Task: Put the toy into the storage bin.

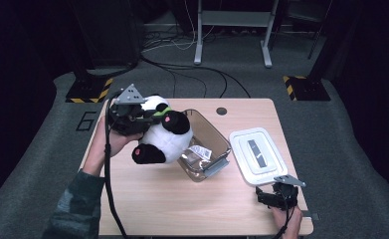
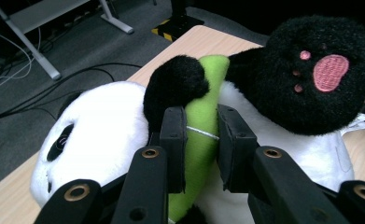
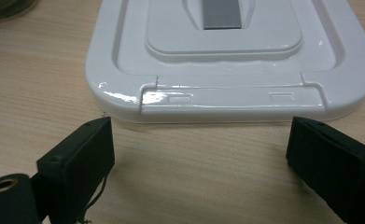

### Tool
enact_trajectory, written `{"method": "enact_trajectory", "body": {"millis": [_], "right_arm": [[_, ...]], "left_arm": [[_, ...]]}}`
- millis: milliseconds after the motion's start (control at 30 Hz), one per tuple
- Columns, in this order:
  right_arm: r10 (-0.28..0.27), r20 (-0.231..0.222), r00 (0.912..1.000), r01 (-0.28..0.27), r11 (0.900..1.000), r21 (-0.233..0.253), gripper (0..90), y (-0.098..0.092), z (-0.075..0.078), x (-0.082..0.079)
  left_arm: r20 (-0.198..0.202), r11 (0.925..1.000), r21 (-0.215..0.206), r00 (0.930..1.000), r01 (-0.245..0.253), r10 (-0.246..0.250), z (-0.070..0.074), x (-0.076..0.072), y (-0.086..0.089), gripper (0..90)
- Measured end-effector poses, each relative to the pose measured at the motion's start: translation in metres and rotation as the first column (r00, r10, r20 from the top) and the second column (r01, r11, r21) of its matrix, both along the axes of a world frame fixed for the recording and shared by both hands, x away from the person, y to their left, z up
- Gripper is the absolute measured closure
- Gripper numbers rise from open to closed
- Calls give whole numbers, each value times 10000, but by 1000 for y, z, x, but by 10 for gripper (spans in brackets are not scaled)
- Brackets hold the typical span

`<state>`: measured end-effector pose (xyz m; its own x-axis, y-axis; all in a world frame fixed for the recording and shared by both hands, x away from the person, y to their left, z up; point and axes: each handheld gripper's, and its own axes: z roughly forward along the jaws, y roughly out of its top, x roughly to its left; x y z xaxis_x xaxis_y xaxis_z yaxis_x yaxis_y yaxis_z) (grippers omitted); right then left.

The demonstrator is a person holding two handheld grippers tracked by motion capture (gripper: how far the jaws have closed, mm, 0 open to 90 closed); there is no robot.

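1. Panda toy (image 1: pixel 162 134), a black-and-white plush, is held up off the table (image 1: pixel 147 209) at about ten o'clock from the table's middle, tilted, with one pink-soled black foot towards the person and another towards the clear bin.
2. Left gripper (image 1: pixel 147 115) grips the toy from the nine o'clock side; in the left gripper view its jaws are pinching the green plush piece (image 2: pixel 201 140) that lies against the panda's chest, just below a black paw.
3. The person's left hand (image 1: pixel 113 142) wraps the gripper's body, with a camouflage-patterned sleeve (image 1: pixel 75 209) running down to seven o'clock.
4. Clear plastic bin (image 1: pixel 204 144) stands near the table's middle, open at the top, with a crinkled packet (image 1: pixel 200 153) inside; the toy overlaps its nine o'clock rim in the high view.
5. White lid (image 1: pixel 258 156) lies flat on the table at three o'clock of the bin, apart from it, a grey strip along its middle.
6. Right gripper (image 1: pixel 274 196) rests low at about five o'clock on the table, just short of the lid's near edge; in the right gripper view its jaws are spread wide and hold nothing, the lid's edge (image 3: pixel 231 100) between and beyond them.
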<state>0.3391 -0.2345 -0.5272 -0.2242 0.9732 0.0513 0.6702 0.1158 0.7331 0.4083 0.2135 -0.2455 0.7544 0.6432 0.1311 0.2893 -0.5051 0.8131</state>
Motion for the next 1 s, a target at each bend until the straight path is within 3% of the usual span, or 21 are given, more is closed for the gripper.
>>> {"method": "enact_trajectory", "body": {"millis": [300, 500, 767, 1000], "right_arm": [[0, 11, 10000, 0, 10000, -21, 66, 0, 0, 0], [9, 11, 10000, -9, 10000, 9, 67, 0, 0, 0], [10, 13, 10000, -10, 10000, 12, 67, 0, 0, 0], [-44, 9, 10000, 44, 10000, 64, 67, 0, 0, 0]], "left_arm": [[130, 9984, 427, 9992, 361, -366, 7, 15, -20, 742], [48, 9976, 497, 9988, 484, -487, 8, 22, -31, 741], [-37, 9960, 573, 9977, 679, -678, 5, 30, -53, 740], [-315, 9961, 487, 9969, 739, -724, -6, 37, -70, 740]]}}
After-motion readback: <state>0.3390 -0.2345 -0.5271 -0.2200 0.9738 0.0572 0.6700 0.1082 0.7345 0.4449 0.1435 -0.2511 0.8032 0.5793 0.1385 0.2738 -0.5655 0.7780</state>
